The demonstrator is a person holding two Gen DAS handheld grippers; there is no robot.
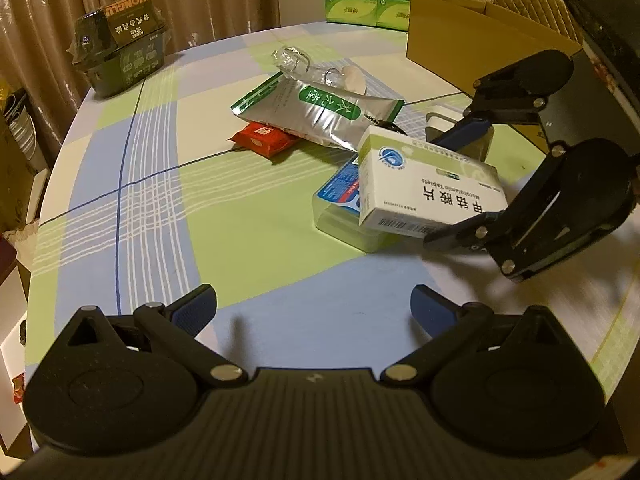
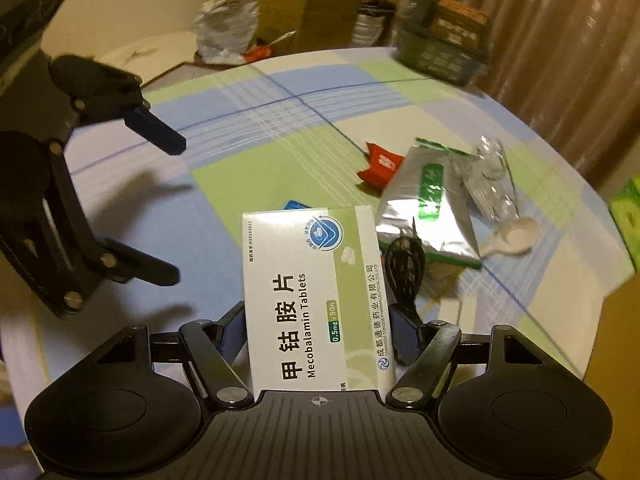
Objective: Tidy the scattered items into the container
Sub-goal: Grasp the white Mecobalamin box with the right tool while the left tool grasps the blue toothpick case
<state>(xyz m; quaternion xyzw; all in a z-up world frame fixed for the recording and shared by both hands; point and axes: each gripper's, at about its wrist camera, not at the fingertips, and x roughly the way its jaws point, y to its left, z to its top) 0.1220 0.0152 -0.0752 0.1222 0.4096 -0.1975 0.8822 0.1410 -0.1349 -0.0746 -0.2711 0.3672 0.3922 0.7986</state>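
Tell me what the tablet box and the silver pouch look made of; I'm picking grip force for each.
Tablet box: looks like thin printed cardboard with a smooth, slightly glossy coat, going by its crisp folded edges and flat printed faces. The right gripper is clamped on it.
Silver pouch: seems to be metallised foil or plastic film, shiny and crinkled, with creases catching the light and flat sealed ends.

Hidden, cropped and blurred parts of the scene

The tablet box [image 1: 430, 184] is covering most of the clear plastic case [image 1: 344, 216] and, in the right wrist view, hiding the right claw's pads; the silver pouch [image 1: 312, 114] is overlapping the red packet [image 1: 262, 139]; the cardboard box [image 1: 480, 40] is running behind the right claw [image 1: 460, 182]; the dark green container [image 2: 444, 36] is blurring, its print unreadable.
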